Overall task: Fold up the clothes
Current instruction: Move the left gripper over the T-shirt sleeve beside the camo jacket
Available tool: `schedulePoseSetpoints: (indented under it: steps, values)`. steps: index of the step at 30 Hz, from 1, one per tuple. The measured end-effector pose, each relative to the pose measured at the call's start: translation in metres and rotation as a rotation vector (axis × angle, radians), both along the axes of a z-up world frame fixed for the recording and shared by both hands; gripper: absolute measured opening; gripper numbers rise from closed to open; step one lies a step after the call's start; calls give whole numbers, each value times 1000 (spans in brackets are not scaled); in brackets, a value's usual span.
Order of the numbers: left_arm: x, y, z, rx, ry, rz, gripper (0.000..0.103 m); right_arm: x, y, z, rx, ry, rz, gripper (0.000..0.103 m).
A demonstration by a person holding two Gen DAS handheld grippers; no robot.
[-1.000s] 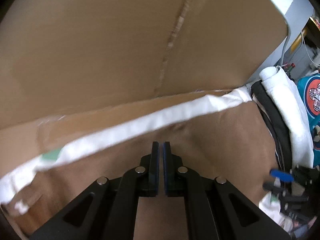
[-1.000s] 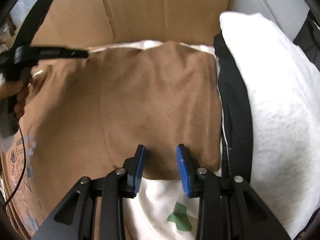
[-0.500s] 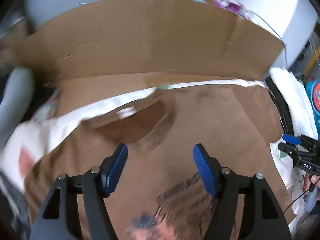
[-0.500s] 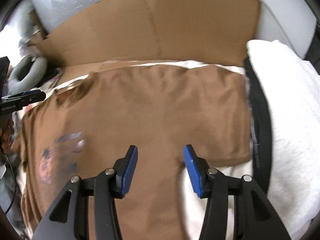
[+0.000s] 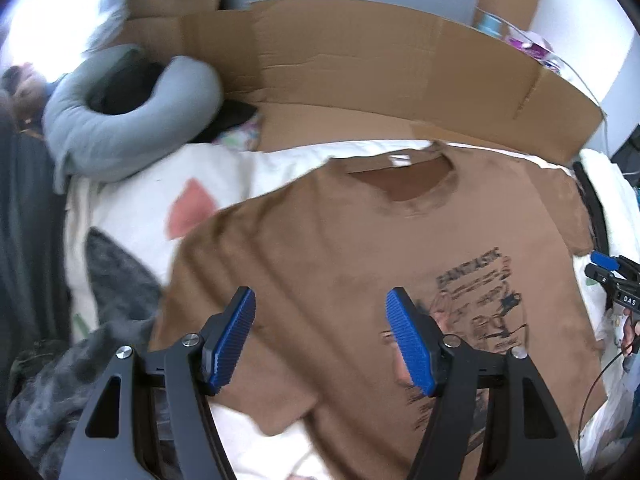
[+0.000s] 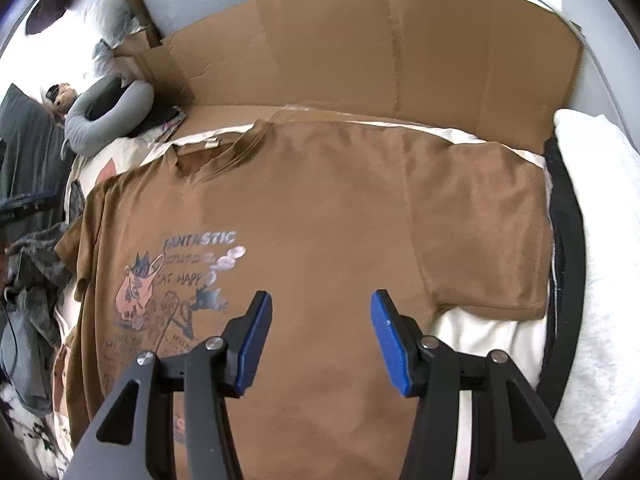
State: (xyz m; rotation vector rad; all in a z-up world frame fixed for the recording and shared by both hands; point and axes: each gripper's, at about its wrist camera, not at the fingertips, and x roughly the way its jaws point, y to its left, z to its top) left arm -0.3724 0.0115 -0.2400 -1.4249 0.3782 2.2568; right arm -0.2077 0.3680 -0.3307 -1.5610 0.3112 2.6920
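One brown T-shirt [image 6: 320, 208] lies spread flat, print side up, on a pale sheet [image 5: 248, 168] over what looks like a bed, with its collar toward a cardboard sheet [image 6: 360, 48] propped at the far edge. Both sleeves are laid out; one sleeve [image 6: 488, 224] reaches toward a white blanket [image 6: 592, 216] and a black garment [image 6: 568, 216] beside it.

Progress, as judged: the shirt is spread and smoothed, but no fold shows yet. Sleeves, sides and hem all remain to be folded, so the task is at an early stage.

Left gripper [image 5: 320, 336]: jaws stand wide apart above the shirt's chest, nothing between them. Right gripper [image 6: 321, 340]: jaws are opening, roughly half spread, empty, hanging over the lower body of the shirt. It also shows at the edge of the left wrist view.

Count: one shirt to fold, two grippers, one cardboard sheet, one grey neck pillow [image 5: 132, 112], one grey patterned cloth [image 5: 64, 392] heaped at the side.
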Motion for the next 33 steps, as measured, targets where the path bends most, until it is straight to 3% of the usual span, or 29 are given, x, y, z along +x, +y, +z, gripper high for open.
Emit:
schedulePoseSetpoints:
  steps: [9, 16, 20, 25, 30, 33]
  values:
    - [-29, -100, -8, -71, -15, 124, 69, -1, -23, -15, 2, -52, 54, 49]
    - [-39, -149, -45, -60, -38, 249, 69, 4, -35, -22, 20, -77, 92, 49]
    - [-36, -158, -58, -63, 0, 275, 65, 8, -37, -25, 27, -87, 99, 49]
    - [-32, -155, -64, -98, 45, 263, 41, 10, -40, -30, 40, -102, 111, 49]
    - [-28, -139, -71, -153, 74, 210, 41, 12, -42, -33, 44, -111, 119, 49]
    - [-30, -137, -82, -208, 70, 227, 41, 12, -44, -34, 54, -112, 129, 49]
